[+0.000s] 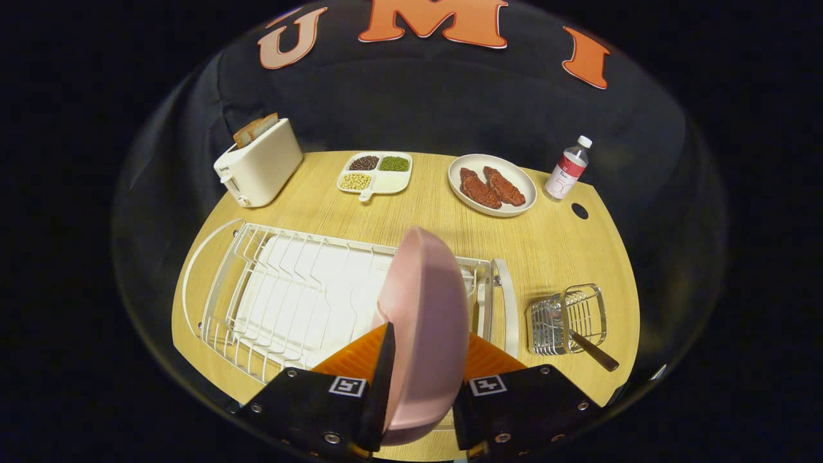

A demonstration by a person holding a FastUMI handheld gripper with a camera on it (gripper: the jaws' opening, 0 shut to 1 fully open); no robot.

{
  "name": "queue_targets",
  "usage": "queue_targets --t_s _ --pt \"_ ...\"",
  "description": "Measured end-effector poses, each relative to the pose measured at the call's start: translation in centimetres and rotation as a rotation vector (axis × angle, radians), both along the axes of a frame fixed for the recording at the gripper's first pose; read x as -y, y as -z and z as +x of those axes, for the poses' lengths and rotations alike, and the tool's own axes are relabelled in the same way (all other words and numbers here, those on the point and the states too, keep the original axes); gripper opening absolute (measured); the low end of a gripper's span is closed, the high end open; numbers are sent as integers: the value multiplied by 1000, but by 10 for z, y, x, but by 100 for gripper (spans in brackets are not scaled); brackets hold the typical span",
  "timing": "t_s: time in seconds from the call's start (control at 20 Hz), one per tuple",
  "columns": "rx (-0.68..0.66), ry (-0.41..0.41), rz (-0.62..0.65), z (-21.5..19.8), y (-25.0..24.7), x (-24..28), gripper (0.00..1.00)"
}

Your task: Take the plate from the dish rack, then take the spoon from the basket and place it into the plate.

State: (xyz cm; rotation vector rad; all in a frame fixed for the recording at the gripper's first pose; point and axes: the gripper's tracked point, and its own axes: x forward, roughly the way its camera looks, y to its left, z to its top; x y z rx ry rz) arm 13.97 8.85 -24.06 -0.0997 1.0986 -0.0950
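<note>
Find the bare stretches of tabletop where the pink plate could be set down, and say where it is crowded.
The claw is shut on the pink plate. Bare wood lies between the dish rack and the divided tray, and between the steak plate and the wire basket. It is crowded along the back, from toaster to bottle.

No legible text; bottle point(567, 169) label too small to read
</note>
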Motion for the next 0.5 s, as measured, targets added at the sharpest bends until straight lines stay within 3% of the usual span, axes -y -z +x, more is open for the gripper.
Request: queue_targets --t_s 0.3,0.5 --pt "102 61 -124 20 -35 29 29" --pt "135 48 -72 17 -53 22 29"
